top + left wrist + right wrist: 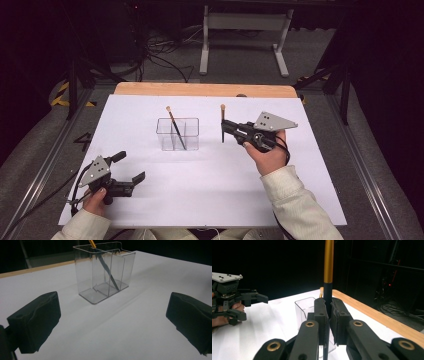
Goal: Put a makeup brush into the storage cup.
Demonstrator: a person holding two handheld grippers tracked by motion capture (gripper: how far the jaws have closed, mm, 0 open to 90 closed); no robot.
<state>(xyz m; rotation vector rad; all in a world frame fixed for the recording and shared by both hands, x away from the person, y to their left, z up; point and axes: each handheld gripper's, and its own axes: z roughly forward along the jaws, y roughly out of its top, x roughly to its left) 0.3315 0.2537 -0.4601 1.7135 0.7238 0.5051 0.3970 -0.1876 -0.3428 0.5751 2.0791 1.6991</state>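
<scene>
Upright, brush (328, 270) seemingly clamped between right gripper (329, 312) jaws.

The organiser box (103, 272) looks like clear, glossy plastic, smooth enough to catch reflections. The brush (328, 272) held upright has a matt black handle and a shiny gold metal band. The right hand-held gripper (329, 315) is matt black plastic with brass-coloured rivets; the left hand-held gripper (125, 170) has soft-looking, slightly wavy black pads and a dull grey plate. The table (200, 90) shows a pale wood edge under smooth white matt paper.
</scene>
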